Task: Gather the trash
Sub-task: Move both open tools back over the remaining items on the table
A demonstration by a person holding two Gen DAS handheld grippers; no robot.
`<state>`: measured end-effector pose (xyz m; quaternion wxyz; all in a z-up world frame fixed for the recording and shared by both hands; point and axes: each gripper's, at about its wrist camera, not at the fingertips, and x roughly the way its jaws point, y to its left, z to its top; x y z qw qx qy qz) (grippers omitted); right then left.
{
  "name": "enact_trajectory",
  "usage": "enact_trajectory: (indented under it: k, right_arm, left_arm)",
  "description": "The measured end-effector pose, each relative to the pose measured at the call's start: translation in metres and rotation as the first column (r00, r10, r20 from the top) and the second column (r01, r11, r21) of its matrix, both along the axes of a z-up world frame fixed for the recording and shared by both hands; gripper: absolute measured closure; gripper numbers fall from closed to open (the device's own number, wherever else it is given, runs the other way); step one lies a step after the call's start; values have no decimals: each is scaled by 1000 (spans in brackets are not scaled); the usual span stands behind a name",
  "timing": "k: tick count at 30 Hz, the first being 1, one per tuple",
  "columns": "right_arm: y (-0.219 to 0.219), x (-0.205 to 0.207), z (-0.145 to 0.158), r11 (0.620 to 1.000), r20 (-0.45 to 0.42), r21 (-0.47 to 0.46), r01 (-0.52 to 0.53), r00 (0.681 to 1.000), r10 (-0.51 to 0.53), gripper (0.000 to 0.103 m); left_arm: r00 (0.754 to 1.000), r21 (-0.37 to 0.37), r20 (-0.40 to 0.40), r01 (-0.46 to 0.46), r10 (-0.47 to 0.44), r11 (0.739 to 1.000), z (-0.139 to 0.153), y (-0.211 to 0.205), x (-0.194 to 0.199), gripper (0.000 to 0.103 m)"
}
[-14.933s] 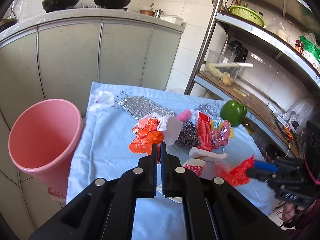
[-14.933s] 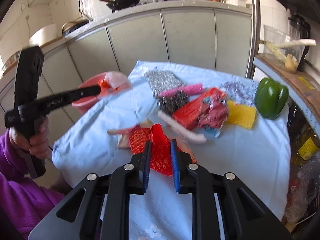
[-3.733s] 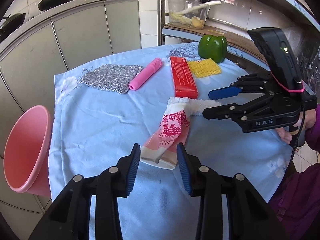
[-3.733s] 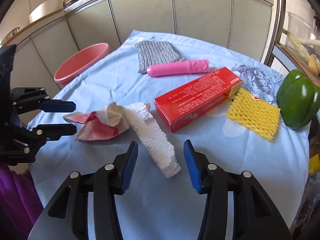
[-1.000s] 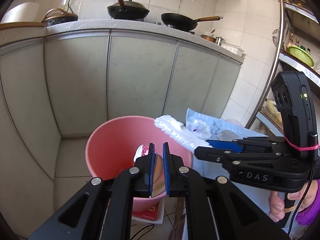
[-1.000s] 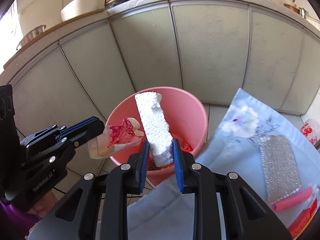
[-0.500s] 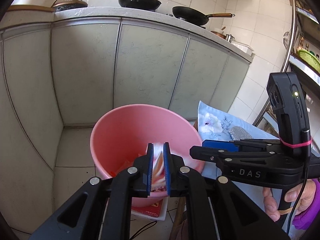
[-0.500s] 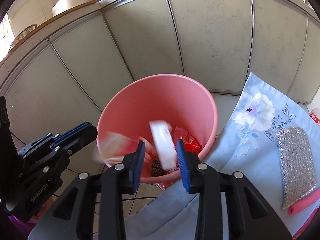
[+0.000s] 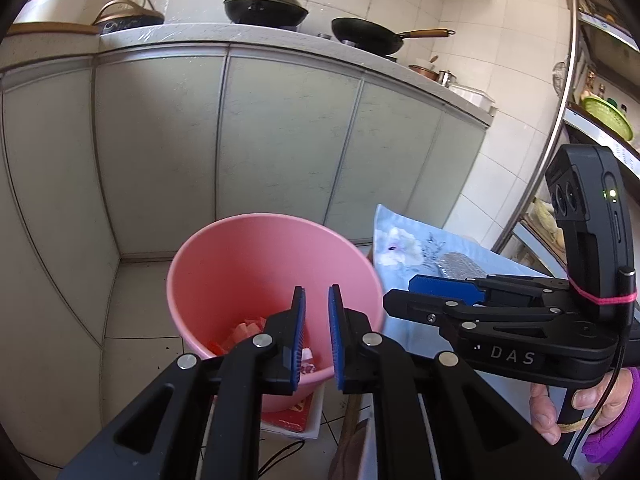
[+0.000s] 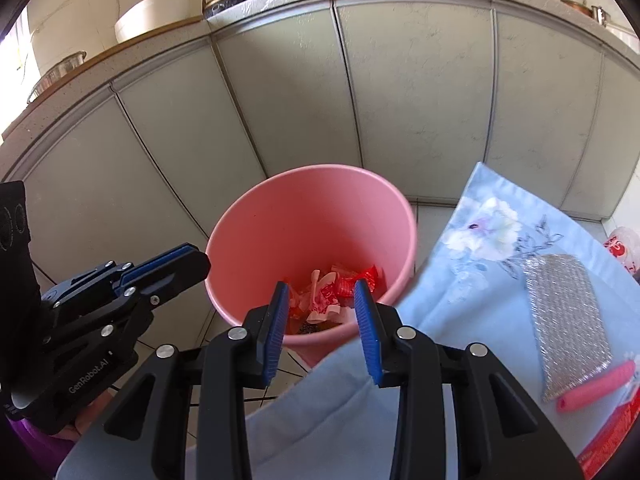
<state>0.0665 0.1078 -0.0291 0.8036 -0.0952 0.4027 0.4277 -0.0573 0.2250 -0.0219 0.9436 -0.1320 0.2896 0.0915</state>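
bin: smooth pink plastic, slight sheen
wrappers inside bin: glossy red and white crinkled film
tablecloth right of bin: matt pale-blue printed cloth
scouring cloth on tablecloth: rough silvery metallic mesh

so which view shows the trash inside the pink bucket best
The right wrist view. It looks down into the pink bucket, so the pile of trash shows between the open fingers. In the left wrist view the left gripper hides most of it; only a few red scraps show.
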Motion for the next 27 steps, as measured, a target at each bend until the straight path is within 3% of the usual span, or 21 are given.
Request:
enact_trajectory:
  k: [16, 27]
  right_arm:
    - [-104, -30, 10, 985, 8, 28, 171, 985, -171, 68]
    - [-158, -42, 11, 964, 84, -7, 265, 961, -263, 68]
  left_arm:
    - [992, 27, 3, 128, -128, 991, 8, -65, 8, 92]
    - [970, 120, -1, 241, -243, 963, 16, -126, 24, 92]
